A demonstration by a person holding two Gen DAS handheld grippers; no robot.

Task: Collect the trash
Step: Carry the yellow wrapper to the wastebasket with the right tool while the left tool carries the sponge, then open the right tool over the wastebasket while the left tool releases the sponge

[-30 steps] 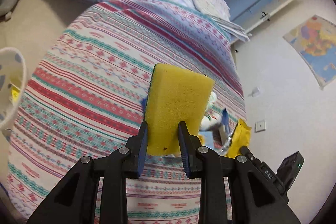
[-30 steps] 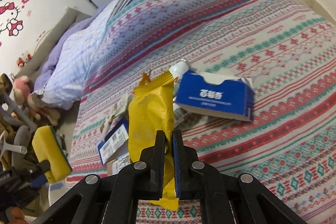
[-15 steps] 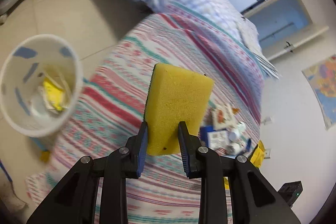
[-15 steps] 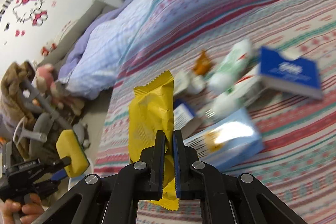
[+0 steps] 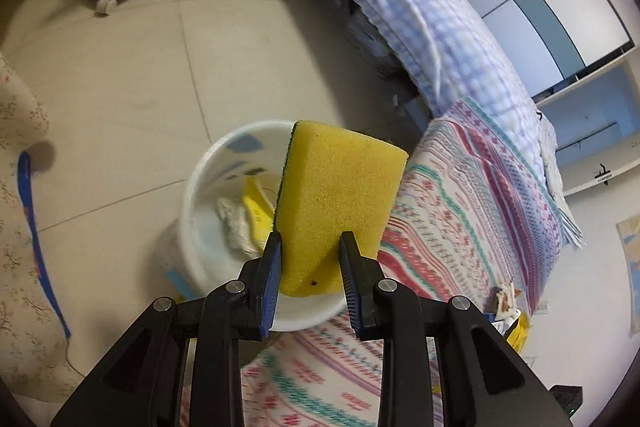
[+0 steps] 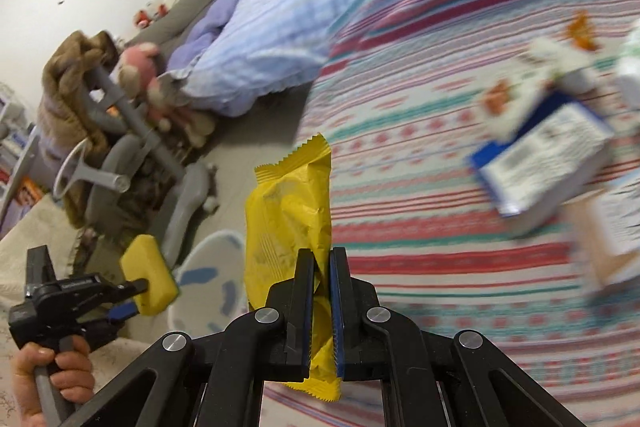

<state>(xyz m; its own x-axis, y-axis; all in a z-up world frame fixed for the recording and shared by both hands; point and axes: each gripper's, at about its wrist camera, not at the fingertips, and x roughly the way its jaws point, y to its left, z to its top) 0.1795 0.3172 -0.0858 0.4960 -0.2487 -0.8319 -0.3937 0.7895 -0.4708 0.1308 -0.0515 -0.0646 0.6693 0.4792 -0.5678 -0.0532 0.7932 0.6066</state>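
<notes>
Your left gripper (image 5: 310,241) is clenched on a yellow sponge (image 5: 338,201), held above the white trash bin (image 5: 208,183) on the tiled floor (image 5: 132,75); crumpled paper and a yellow scrap already lie inside the bin. Your right gripper (image 6: 320,259) pinches a yellow snack wrapper (image 6: 288,211) upright over the edge of the striped bedspread (image 6: 420,131). Farther along that bedspread, a blue-and-white carton (image 6: 548,155) and other blurred packaging lie together.
</notes>
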